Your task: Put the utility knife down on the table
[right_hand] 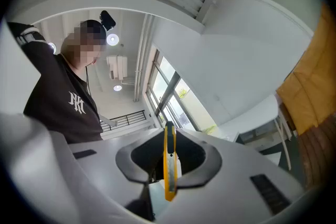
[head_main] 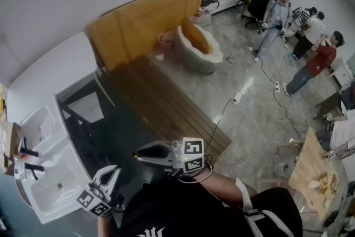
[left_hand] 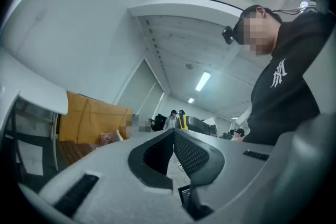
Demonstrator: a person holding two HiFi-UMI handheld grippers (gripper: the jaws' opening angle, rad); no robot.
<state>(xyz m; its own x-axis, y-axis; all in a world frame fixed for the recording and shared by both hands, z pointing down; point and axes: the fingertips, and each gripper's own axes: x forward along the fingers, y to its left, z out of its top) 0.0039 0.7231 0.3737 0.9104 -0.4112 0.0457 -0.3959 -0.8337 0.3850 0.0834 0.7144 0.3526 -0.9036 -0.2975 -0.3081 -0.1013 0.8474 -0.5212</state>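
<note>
Knife (right_hand: 169, 165) shows edge-on only: a thin yellow plastic sliver with a grey metal strip, its lower end cut off behind the right gripper (right_hand: 169, 129). That gripper's smooth grey jaws pinch it upright. In my head view I can barely find it, perhaps a yellowish speck at the tip. My left gripper (left_hand: 173, 135) has its textured black pads (left_hand: 193, 153) pressed together, holding nothing.
</note>
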